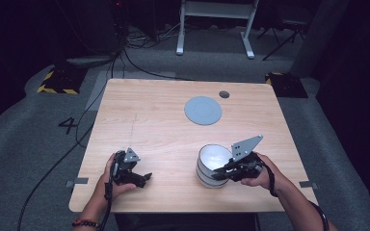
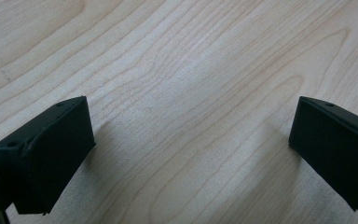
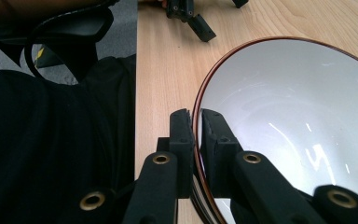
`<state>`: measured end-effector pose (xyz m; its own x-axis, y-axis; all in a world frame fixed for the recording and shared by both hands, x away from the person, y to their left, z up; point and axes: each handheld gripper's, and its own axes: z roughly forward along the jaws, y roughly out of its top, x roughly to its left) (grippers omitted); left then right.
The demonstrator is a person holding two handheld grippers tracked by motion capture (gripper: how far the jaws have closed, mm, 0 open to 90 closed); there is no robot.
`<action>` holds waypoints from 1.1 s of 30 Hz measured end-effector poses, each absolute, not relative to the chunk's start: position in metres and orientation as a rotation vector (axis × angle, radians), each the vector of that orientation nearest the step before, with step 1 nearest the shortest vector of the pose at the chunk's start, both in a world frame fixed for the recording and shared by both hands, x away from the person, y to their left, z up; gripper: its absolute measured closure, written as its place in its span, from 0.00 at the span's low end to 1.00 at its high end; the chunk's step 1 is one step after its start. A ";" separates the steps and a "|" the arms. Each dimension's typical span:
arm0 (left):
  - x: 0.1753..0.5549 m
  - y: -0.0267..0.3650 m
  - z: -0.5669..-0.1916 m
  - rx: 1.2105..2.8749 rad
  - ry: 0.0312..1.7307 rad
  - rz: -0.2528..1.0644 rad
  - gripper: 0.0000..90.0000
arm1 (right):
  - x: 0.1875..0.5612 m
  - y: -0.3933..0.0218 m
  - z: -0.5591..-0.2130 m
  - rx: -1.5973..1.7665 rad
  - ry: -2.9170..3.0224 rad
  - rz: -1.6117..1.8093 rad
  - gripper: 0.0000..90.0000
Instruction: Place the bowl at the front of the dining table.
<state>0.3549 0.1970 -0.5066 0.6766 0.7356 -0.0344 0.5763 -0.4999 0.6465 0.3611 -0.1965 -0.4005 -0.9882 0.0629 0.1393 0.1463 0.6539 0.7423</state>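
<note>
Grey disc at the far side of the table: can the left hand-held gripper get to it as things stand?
Probably yes. The left hand-held gripper is open and empty, and bare table lies between it and the grey disc; the bowl sits off to the right.

The room is dim, and a grey carpet floor (image 1: 24, 120) surrounds the light wooden surface (image 1: 139, 125). Black cables (image 1: 84, 115) trail across the floor at left. Yellow-and-black striped plates (image 1: 58, 82) lie at far left and far right. A white frame (image 1: 217, 24) stands far beyond.
</note>
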 end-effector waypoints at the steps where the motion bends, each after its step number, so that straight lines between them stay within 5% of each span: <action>1: 0.355 0.197 -0.507 2.251 1.005 0.325 0.00 | 0.362 -0.197 -0.401 -0.180 -2.761 -1.252 0.93; 33: 0.355 0.197 -0.507 2.251 1.005 0.325 0.00 | 0.355 -0.203 -0.388 -0.216 -2.723 -1.392 0.93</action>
